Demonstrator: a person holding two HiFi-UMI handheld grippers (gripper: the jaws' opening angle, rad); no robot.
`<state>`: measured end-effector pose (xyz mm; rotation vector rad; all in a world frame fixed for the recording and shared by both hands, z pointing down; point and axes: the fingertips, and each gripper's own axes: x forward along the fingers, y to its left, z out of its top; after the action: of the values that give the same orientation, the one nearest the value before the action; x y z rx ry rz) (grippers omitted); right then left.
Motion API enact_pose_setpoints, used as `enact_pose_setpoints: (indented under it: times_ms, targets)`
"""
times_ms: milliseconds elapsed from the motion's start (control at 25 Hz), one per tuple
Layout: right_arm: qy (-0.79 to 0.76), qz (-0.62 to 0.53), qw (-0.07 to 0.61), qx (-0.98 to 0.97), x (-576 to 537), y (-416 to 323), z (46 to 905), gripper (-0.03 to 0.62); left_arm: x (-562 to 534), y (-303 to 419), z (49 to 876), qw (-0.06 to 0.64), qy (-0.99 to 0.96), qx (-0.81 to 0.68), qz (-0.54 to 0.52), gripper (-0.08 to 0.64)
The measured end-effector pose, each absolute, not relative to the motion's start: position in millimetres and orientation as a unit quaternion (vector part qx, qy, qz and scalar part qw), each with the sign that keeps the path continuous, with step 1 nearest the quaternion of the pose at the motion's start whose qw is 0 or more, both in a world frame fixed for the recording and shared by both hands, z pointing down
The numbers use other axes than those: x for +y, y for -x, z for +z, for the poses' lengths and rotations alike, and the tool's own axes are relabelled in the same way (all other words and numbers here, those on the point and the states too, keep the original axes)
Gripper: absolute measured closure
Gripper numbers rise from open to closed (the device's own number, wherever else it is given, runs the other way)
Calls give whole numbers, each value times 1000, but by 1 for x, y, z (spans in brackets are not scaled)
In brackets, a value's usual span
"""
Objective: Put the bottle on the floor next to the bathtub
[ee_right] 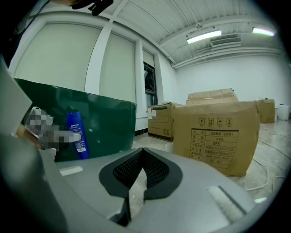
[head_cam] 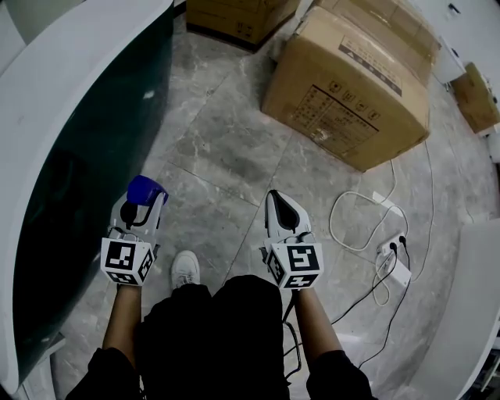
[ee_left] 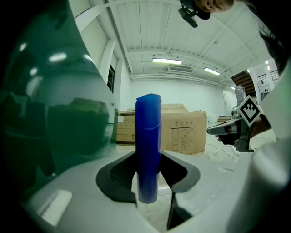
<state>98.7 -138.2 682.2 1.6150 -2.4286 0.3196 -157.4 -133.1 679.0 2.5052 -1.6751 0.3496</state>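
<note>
Currently grips a blue bottle (ee_left: 148,145) in the left gripper (head_cam: 144,201), dark pads clamped on either side of its lower body. Stands upright in the left gripper view: tall, slim, glossy saturated blue, flat on top, with a faint seam below the cap and a rounded lower end. Carries a white label low on the side seen from the right gripper view, plus a line of pale print higher up; too small to read. Sits just beside the dark green outer wall of the bathtub (head_cam: 94,141), below its broad white rim. Cannot tell whether the base touches the grey marble-tile floor (head_cam: 226,148). From the head view, shows only the blue cap poking out between the fingertips.

Holds the right gripper (head_cam: 277,201) low over the floor, near the left one, jaws pressed together with nothing between them. Faces a large cardboard box (head_cam: 351,86) with printed panels, and a second cardboard box (head_cam: 234,16) beyond it, nearer the tub. Includes a white shoe (head_cam: 185,268) between the two forearms, and a white power strip (head_cam: 393,264) with a looping white cable (head_cam: 348,207) off to the right. Bears a marker cube (head_cam: 125,262) at the back of each gripper.
</note>
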Motion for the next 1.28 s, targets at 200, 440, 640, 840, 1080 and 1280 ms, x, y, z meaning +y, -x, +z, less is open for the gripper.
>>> enact_pose_setpoints:
  times_ms: [200, 440, 640, 840, 1080, 1280]
  targets:
    - [-532, 125, 96, -832, -149, -92, 704, 568, -146, 164, 709, 62, -819, -558, 120, 396]
    - [-517, 118, 104, -842, -173, -80, 728, 568, -159, 172, 743, 66, -812, -564, 135, 396]
    - [-502, 115, 108, -850, -190, -59, 748, 568, -169, 175, 767, 70, -810, -565, 140, 396]
    - [-481, 110, 118, -862, -201, -33, 769, 568, -180, 175, 793, 74, -807, -568, 139, 396]
    - [-460, 104, 143, -870, -212, -21, 799, 567, -189, 181, 824, 84, -801, -576, 142, 396]
    - [-451, 108, 156, -872, -217, -16, 822, 568, -197, 185, 852, 98, -794, -583, 142, 396]
